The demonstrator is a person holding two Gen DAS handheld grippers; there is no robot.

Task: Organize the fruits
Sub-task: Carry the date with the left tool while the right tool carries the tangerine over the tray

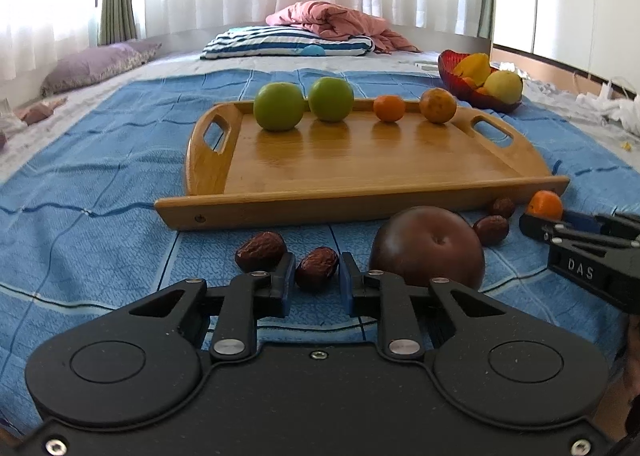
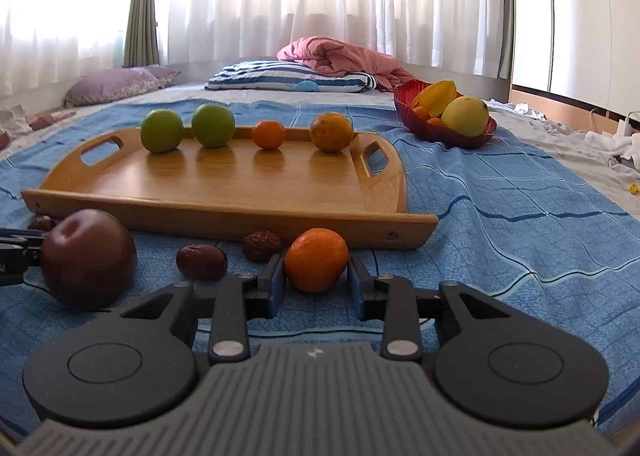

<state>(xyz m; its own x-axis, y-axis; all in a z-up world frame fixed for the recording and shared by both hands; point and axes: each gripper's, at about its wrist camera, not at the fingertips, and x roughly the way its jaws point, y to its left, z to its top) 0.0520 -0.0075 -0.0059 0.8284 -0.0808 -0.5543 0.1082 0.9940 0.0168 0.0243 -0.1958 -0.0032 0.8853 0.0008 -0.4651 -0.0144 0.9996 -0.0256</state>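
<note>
Left wrist view: left hand-held gripper [image 1: 317, 270] at 6 o'clock, jaws narrow and clamped on a wrinkled red date [image 1: 316, 266] lying on the blue bedspread [image 1: 100, 192], long axis running across the frame. Second date [image 1: 261, 251] touching the left finger's outer side; large dark plum [image 1: 427, 246] just right of the right finger, stem dimple facing up and toward the camera. Two more dates [image 1: 491, 229] beyond, toward 3 o'clock. Wooden tray [image 1: 360, 202] ahead at 12 o'clock, bearing two green fruits [image 1: 279, 107] and two oranges [image 1: 389, 108] in a row along its far rim. Red bowl [image 1: 450, 72] of yellow fruit at 1 o'clock; pillows and white curtains behind. Right wrist view: right hand-held gripper [image 2: 316, 276] with jaws narrow around a mandarin [image 2: 316, 265] on the bedspread, pads against its sides. Plum [image 2: 88, 256] at 9 o'clock, dates [image 2: 202, 261] between; tray edge just behind.
</note>
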